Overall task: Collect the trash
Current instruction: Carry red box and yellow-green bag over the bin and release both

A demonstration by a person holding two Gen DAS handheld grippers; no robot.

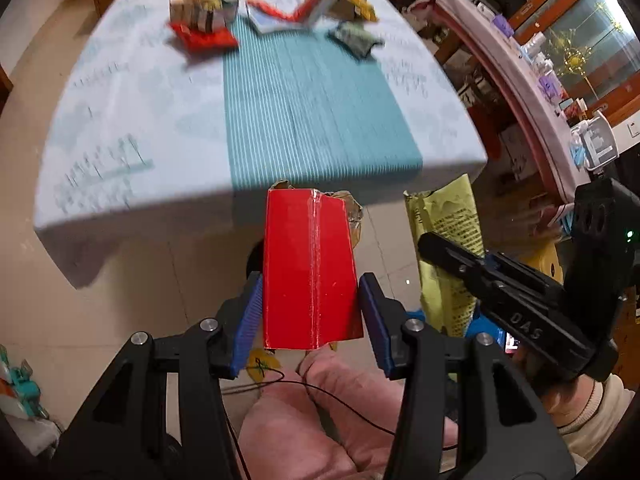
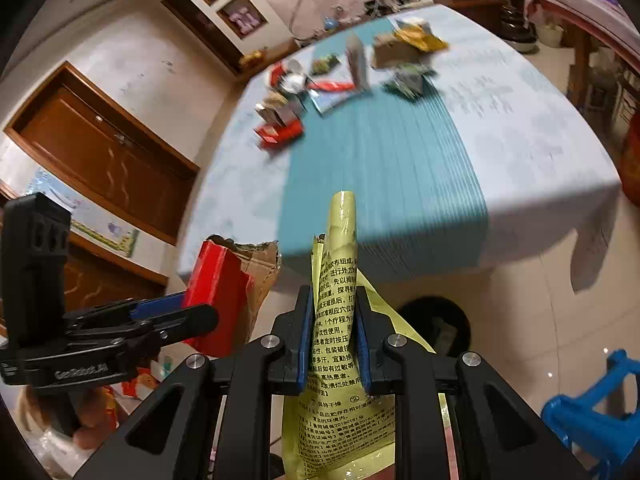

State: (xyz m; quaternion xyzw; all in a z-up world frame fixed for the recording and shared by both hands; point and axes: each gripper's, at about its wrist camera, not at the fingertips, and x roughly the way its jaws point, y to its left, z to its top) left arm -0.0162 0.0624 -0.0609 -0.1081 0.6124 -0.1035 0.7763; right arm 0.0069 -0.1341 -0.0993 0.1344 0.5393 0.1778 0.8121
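Tiled floor (image 1: 132, 280); clothed table (image 1: 132, 128) at twelve, litter (image 1: 204, 20) blurred, perhaps wrappers. Red box (image 1: 310, 268) clamped by left gripper (image 1: 310, 312); yellow packet (image 2: 334, 320) pinched by right gripper (image 2: 334, 340).

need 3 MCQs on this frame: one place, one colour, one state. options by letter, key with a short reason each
1. Where does the remaining trash pile lie?
A. far end of the table
B. on the floor
C. on a blue stool

2. What colour is the packet in the right gripper?
A. green
B. yellow
C. white

3. What is the left gripper doing?
A. open and empty
B. shut on nothing
C. clamping a red carton

Key:
1 A: wrappers and boxes are clustered at the tablecloth's far end.
2 B: a yellow printed sheet sits between the pads.
3 C: both blue pads press the carton's sides.
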